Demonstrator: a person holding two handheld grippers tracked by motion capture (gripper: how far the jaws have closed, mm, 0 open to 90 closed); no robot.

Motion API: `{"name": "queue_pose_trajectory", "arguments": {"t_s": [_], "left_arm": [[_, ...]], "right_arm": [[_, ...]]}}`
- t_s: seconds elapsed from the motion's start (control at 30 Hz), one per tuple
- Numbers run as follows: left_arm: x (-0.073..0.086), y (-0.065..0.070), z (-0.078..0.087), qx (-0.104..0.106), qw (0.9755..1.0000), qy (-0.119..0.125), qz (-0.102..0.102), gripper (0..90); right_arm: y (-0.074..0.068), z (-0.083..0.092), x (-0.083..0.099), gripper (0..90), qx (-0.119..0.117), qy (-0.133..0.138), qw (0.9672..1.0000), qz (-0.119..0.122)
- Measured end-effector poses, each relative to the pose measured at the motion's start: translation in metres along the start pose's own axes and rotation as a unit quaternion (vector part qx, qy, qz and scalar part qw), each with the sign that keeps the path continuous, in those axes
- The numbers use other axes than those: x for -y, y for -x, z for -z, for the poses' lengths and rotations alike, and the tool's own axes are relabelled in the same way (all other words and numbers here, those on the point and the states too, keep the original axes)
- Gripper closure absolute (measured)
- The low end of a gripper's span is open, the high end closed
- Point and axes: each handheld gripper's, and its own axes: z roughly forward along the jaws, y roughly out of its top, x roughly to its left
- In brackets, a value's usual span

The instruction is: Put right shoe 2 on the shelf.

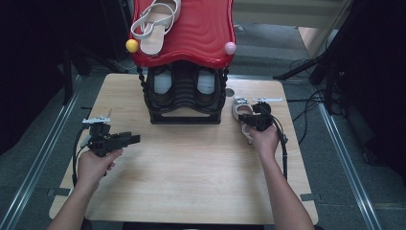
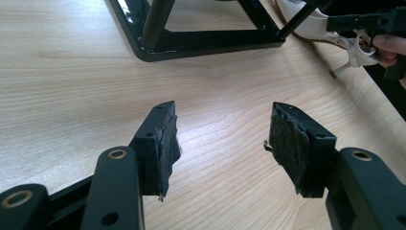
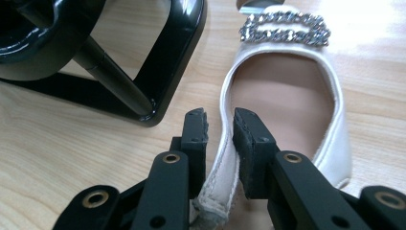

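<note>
Counter (image 1: 191,182): pale wood, dark room around.
Shoes: four, perhaps.
Left claw (image 2: 222,143): wide, empty.
Right claw (image 3: 220,139): narrow around white shoe (image 3: 287,96) edge.

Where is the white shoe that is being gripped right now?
In the high view the white shoe lies on the table's right side, beside the black shoe rack, its side wall between the right gripper's jaws.

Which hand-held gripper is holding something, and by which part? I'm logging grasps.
The right hand-held gripper pinches the white shoe by its side wall; the left hand-held gripper holds nothing.
</note>
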Motion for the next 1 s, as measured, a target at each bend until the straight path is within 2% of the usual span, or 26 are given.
{"name": "queue_pose_trajectory", "arguments": {"t_s": [0.13, 0.27, 0.63, 1.0], "left_arm": [[0.0, 0.001, -0.001, 0.0, 1.0, -0.002, -0.001, 43.3], [0.0, 0.001, -0.001, 0.0, 1.0, -0.001, -0.001, 43.3], [0.0, -0.001, 0.001, 0.001, 1.0, 0.003, 0.004, 43.1], [0.0, -0.002, 0.001, 0.002, 1.0, 0.003, 0.004, 43.1]], "right_arm": [[-0.001, -0.002, -0.002, 80.2, 0.01, -0.014, 0.9998, 0.011], [0.0, -0.002, -0.002, 84.7, 0.01, -0.02, 0.9998, 0.002], [0.007, 0.0, -0.002, 87.2, -0.005, -0.013, 0.9997, -0.019], [0.018, 0.008, -0.002, 88.0, -0.026, 0.005, 0.9988, -0.04]]}}
